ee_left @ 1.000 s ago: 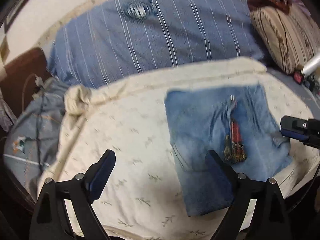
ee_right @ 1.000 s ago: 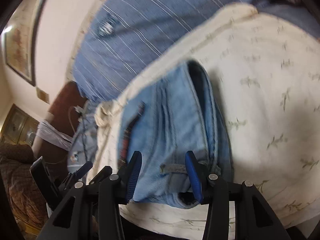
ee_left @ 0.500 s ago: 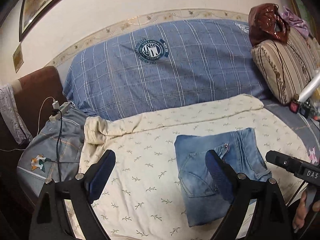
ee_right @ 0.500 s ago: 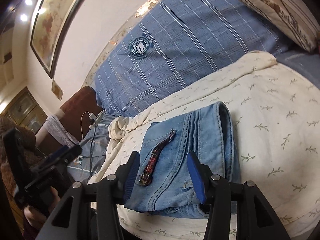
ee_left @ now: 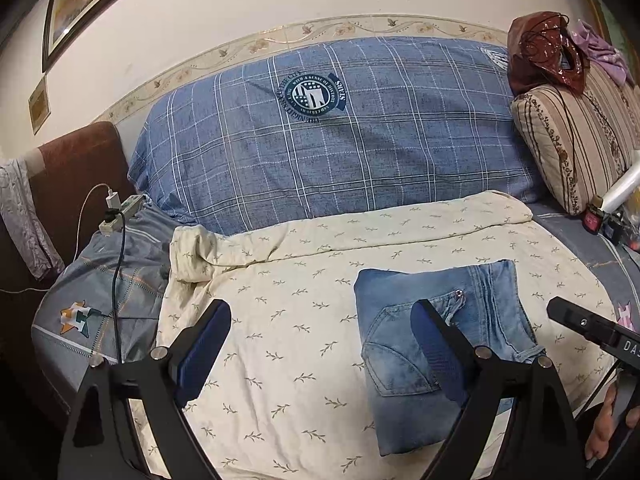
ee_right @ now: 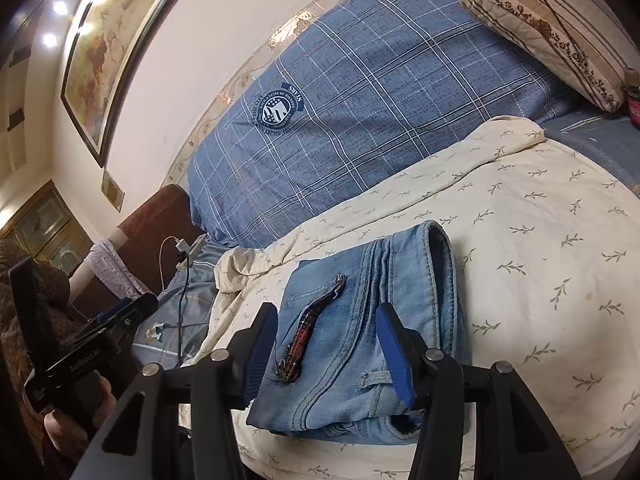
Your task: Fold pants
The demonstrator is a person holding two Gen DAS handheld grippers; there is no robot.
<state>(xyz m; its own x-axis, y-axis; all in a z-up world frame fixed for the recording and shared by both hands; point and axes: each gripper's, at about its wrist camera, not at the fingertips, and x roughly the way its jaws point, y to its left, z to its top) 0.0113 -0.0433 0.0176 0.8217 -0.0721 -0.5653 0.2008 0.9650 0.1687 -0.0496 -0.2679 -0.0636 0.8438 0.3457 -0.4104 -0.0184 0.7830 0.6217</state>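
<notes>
The light-blue jeans (ee_left: 440, 332) lie folded into a compact rectangle on the cream leaf-print blanket (ee_left: 288, 320), right of centre in the left wrist view. In the right wrist view the jeans (ee_right: 360, 320) sit just beyond my fingers, with a red plaid strip (ee_right: 308, 328) lying on top. My left gripper (ee_left: 320, 352) is open and empty, held above the blanket to the left of the jeans. My right gripper (ee_right: 326, 348) is open and empty, raised over the near end of the jeans.
A blue plaid pillow (ee_left: 340, 128) leans on the wall behind the blanket. A striped beige cushion (ee_left: 580, 136) stands at the right. A power strip with cables (ee_left: 120, 208) lies at the left. Small bottles (ee_left: 596, 216) sit at the far right.
Both grippers have pulled back and risen away from the jeans, so more of the bed and wall shows. The jeans stay folded in place.
</notes>
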